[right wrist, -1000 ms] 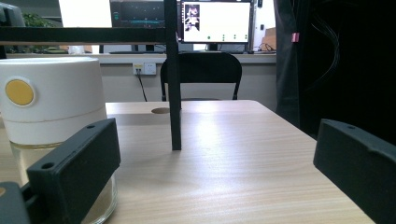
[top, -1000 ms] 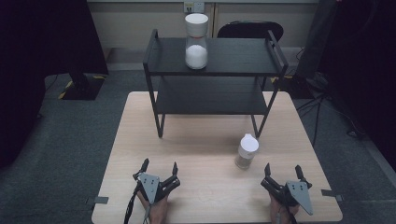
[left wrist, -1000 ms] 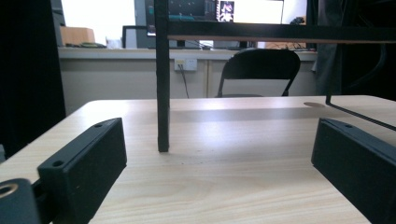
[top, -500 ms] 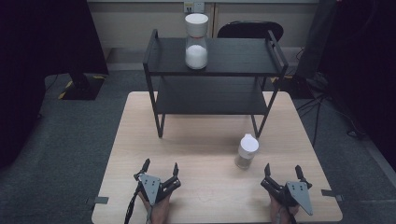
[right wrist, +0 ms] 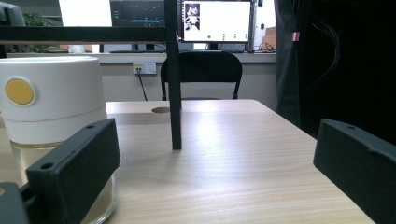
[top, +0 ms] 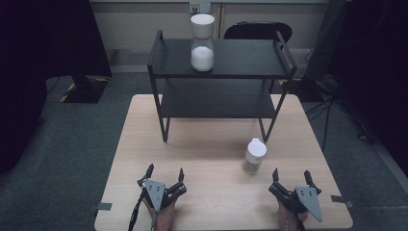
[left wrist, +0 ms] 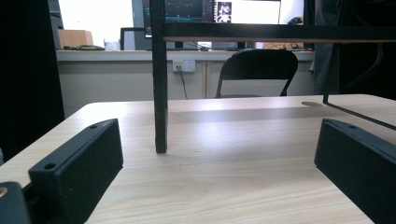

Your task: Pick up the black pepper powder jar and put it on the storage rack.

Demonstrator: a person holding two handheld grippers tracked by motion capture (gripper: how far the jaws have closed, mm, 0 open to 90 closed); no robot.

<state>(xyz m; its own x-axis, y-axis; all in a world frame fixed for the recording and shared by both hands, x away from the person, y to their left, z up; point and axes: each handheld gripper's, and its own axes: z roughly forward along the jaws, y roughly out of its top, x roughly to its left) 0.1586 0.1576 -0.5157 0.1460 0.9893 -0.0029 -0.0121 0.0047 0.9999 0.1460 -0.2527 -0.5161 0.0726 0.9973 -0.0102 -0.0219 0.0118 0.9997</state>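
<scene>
Left gripper point(top: 165, 174), well left of the white-lidded jar point(top: 253, 156), has just spread its jaws wide, empty. Right gripper point(top: 291, 178), near the jar, is released too; a reach seems next.

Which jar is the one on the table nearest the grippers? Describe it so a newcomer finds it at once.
Start at the black two-tier shelf on the wooden table. Just in front of its right front leg stands a small jar. Unlike the taller jar of white powder on the top tier, it has a white lid and tan contents.
</scene>
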